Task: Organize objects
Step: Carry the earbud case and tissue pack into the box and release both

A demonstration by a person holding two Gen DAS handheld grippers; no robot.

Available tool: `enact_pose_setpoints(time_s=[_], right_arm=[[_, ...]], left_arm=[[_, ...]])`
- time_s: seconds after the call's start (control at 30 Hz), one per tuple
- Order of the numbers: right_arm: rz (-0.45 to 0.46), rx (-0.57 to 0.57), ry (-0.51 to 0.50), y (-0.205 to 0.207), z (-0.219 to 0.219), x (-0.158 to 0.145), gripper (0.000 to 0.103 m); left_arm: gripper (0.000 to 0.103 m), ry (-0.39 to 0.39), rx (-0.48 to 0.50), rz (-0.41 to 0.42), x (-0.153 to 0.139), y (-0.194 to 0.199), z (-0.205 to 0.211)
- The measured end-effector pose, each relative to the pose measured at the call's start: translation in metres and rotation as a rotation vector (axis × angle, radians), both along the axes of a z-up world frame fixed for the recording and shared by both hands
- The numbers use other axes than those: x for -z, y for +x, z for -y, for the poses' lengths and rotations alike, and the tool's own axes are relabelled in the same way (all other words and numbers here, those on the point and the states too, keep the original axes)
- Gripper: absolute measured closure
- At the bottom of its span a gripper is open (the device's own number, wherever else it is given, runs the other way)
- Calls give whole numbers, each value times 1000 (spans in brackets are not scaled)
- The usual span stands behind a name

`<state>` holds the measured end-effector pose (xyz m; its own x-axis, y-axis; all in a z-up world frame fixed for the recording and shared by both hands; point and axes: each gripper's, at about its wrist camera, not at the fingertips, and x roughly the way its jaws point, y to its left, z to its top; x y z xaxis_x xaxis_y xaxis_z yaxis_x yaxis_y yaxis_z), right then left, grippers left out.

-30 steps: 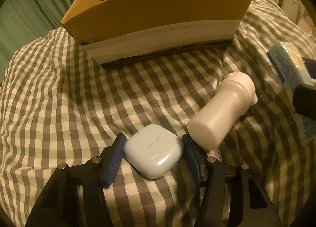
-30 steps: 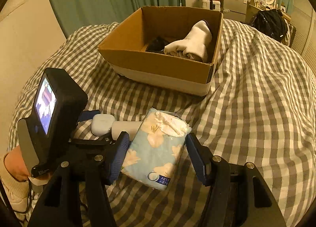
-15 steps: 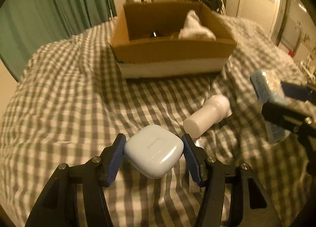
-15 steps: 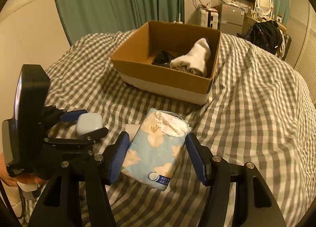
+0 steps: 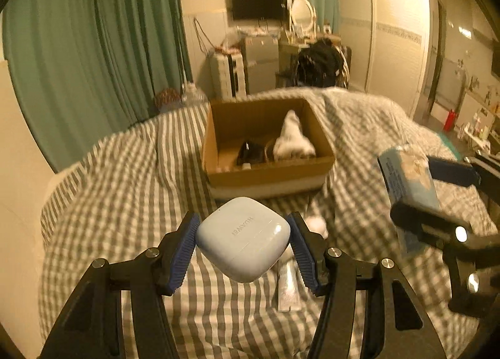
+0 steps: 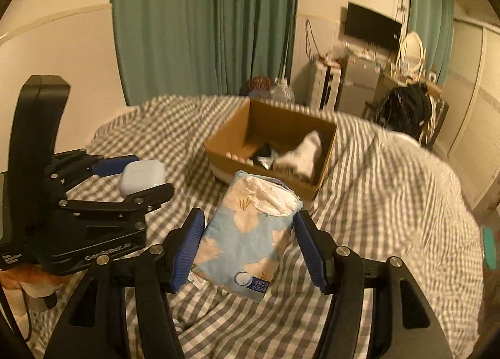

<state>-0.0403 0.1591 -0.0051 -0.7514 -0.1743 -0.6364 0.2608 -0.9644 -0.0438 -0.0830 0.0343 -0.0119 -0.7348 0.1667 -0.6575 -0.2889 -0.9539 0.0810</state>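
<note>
My left gripper [image 5: 243, 240] is shut on a pale blue earbud case [image 5: 242, 238] and holds it high above the checked bed cover; the case also shows in the right wrist view [image 6: 142, 176]. My right gripper [image 6: 248, 243] is shut on a blue flowered tissue pack [image 6: 247, 237], also lifted; the pack shows at the right of the left wrist view [image 5: 407, 184]. An open cardboard box [image 5: 268, 176] stands ahead on the bed, with a white sock [image 5: 293, 140] and dark items inside. It also shows in the right wrist view [image 6: 225, 152].
A white bottle [image 5: 315, 224] and a small white tube [image 5: 289, 284] lie on the checked cover [image 5: 109, 202] under my left gripper. Green curtains, a TV, a fridge and a chair with a dark bag stand beyond the bed.
Both grippers have risen well above the bed with their objects. The box now looks farther and lower, and its inside shows. The bottle stayed on the cover.
</note>
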Motion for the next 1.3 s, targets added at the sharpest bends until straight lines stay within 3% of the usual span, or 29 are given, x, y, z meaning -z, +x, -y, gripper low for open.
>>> enact_pose_setpoints(time_s=[0.3,0.57,0.9,1.3], right_arm=[[-108,-20,13,-9,0,-59,43],[-134,-17,-6,-64,-7,-86,43],[-81,30,-51,-171,-35,-70,43],[20,75,-29,-272,-44,1,44]], left_arm=[[44,10,-25,-145,-63,-22,-10],[43,21,-44,-172,-80,-82,-18],[44,2,-50,-123,-46,-174,-43],[44,-26,-42,-20,33,-248,-56]])
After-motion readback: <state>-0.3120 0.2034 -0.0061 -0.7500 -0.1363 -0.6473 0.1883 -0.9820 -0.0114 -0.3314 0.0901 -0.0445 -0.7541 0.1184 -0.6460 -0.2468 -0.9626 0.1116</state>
